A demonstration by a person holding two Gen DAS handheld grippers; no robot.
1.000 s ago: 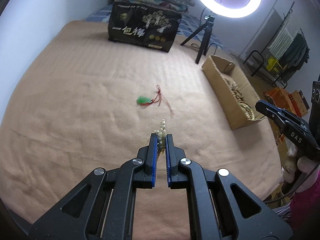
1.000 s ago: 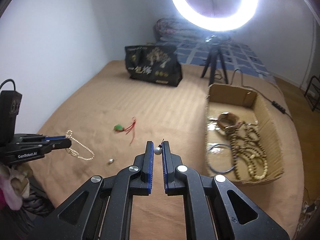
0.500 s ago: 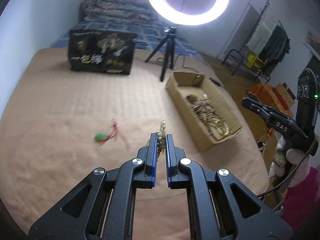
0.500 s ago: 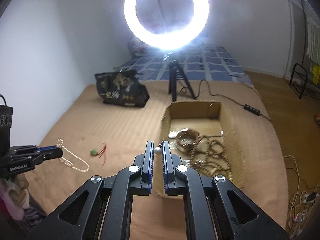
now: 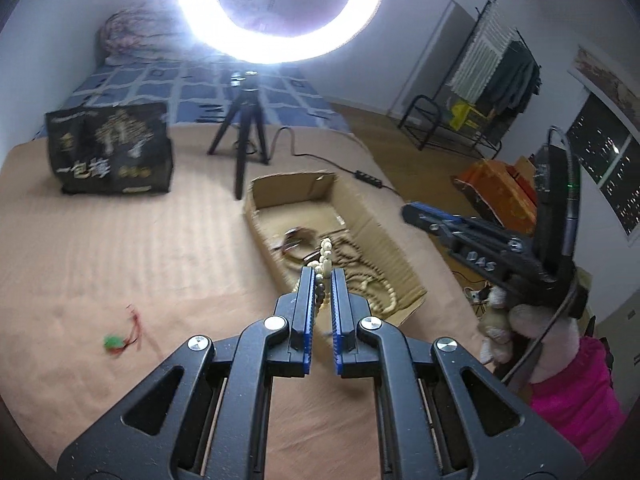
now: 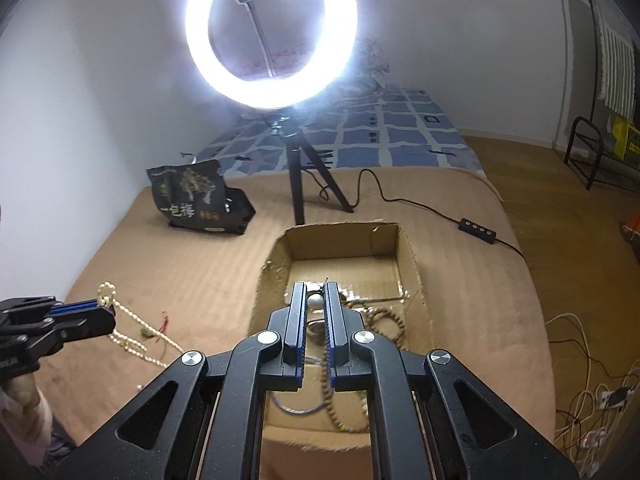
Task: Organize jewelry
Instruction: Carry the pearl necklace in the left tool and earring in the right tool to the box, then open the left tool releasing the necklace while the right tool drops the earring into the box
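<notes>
Two tongs are up over a bed covered in a tan blanket (image 6: pixel 192 264). The left tongs (image 5: pixel 321 276) are clenched on a cream bead necklace (image 5: pixel 325 254); in the right wrist view its strand hangs in loops from the left tips down toward the blanket. The right tongs (image 6: pixel 315 294) are clenched on a small pearl-like bead (image 6: pixel 315 301), with a thin dark pin sticking up just above it, and they hover over the open cardboard box (image 6: pixel 414 264). Inside the box lie brown bead strings (image 6: pixel 390 322) and other pieces too blurred to make out. In the left wrist view the left tongs point at the near edge of that box. A small green charm with red cord (image 5: pixel 120 338) lies alone on the blanket, well apart from the box on its left. Behind the box stands a black tripod (image 6: pixel 298 184) carrying a lit ring light (image 6: pixel 272 32), and a black printed bag (image 6: pixel 196 204) sits near the wall. A gloved hand (image 5: pixel 532 320) with a pink sleeve grips the right tool.
</notes>
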